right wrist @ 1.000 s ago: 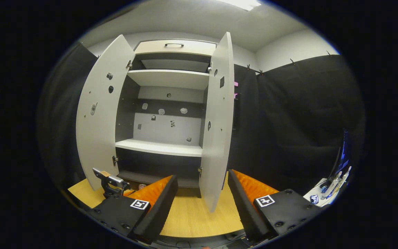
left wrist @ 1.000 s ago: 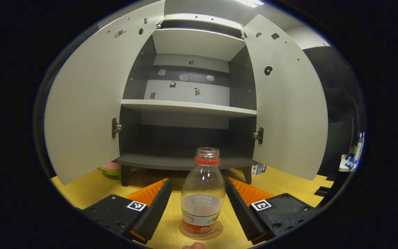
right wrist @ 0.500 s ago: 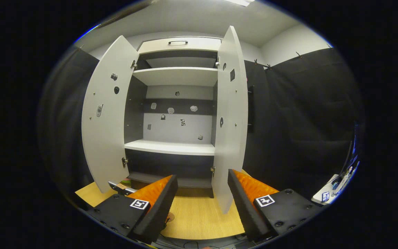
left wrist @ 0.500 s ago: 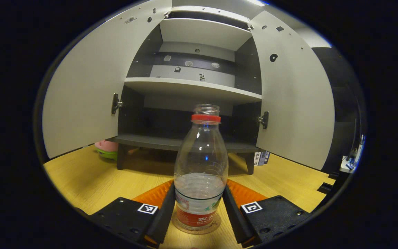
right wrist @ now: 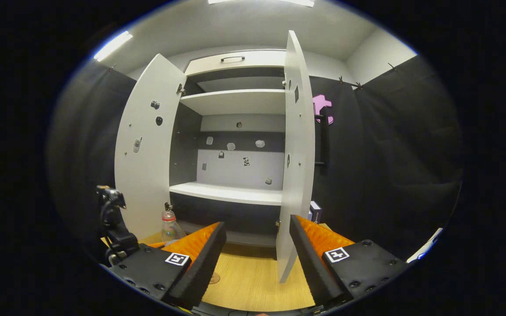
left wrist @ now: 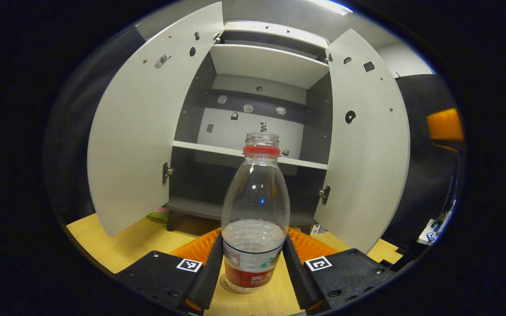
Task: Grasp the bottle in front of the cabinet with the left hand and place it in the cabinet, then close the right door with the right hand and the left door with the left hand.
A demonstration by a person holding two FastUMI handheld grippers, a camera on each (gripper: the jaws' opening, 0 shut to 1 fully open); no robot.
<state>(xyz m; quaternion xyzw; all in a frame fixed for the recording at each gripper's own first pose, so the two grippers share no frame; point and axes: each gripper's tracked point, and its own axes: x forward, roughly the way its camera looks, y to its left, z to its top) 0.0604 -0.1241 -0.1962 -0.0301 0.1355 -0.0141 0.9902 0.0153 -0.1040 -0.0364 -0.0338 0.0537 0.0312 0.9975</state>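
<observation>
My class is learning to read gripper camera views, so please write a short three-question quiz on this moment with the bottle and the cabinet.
1. True or false: both pale cabinet doors, the left door and the right door, stand open.
2. What does the left gripper hold? A) a mug B) the clear plastic bottle with a red neck ring C) a door handle
3. Fill in: the right gripper is ____, with nothing between its fingers.

Key: 1 true; 2 B; 3 open.
</observation>
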